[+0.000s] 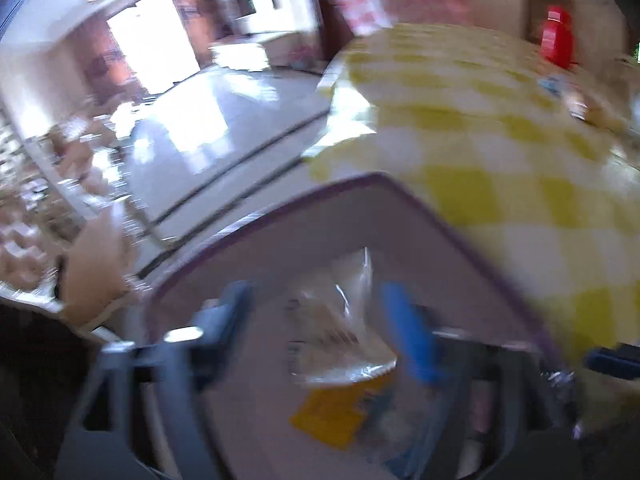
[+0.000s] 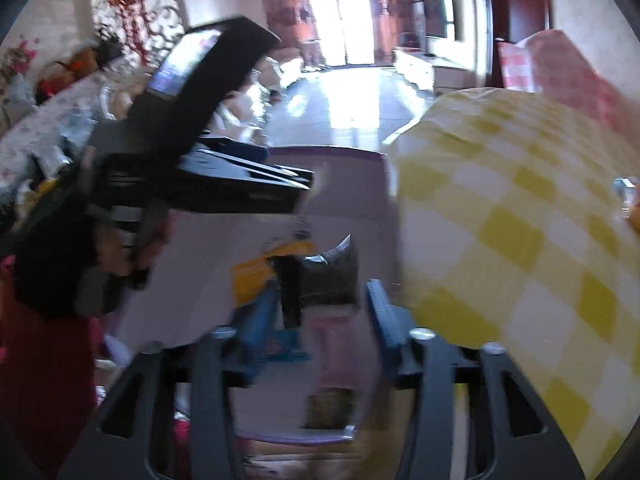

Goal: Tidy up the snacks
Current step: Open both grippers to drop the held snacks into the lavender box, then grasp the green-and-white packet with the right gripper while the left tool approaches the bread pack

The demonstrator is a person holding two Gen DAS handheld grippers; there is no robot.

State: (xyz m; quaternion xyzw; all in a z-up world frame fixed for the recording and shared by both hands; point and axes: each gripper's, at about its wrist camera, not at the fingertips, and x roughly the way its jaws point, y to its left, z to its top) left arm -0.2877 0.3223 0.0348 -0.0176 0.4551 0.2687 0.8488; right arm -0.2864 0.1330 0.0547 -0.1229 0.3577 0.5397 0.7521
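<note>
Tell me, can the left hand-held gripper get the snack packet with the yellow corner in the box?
Probably yes. The left hand-held gripper hangs open right over the snack packet inside the purple-rimmed box, and nothing blocks the way down. The picture is blurry, so it's hard to be sure.

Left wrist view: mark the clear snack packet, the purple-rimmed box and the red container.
clear snack packet (image 1: 340,332), left wrist view, on its crinkled clear front
purple-rimmed box (image 1: 376,178), left wrist view, on its far rim corner
red container (image 1: 557,36), left wrist view, on its body
</note>
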